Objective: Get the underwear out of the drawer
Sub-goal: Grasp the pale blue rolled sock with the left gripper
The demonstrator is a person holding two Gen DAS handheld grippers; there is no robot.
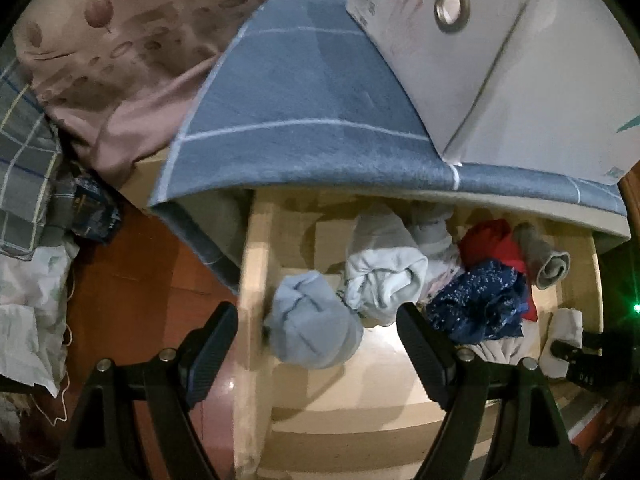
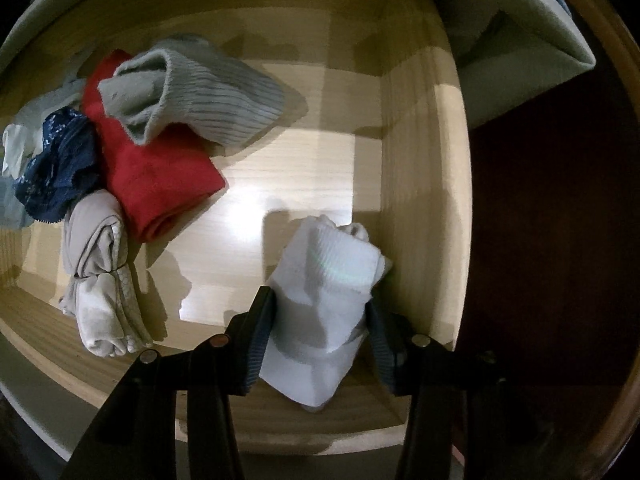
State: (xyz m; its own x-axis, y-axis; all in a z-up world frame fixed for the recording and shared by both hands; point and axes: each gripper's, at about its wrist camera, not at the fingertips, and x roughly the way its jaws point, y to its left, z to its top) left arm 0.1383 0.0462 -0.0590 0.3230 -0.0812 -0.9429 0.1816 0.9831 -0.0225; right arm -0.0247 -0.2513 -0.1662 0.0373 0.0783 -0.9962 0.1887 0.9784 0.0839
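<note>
The open wooden drawer holds several rolled garments. In the left wrist view, my left gripper is open, its fingers on either side of a light blue bundle at the drawer's left wall. A pale white roll, a navy lace piece, a red piece and a grey roll lie further right. In the right wrist view, my right gripper is shut on a white folded garment by the drawer's right wall; this gripper also shows in the left wrist view.
A blue grid-pattern cloth overhangs the drawer, with a white fabric box on it. Pink bedding and a checked cloth lie left. A beige roll, red piece, navy lace and grey sock sit in the drawer.
</note>
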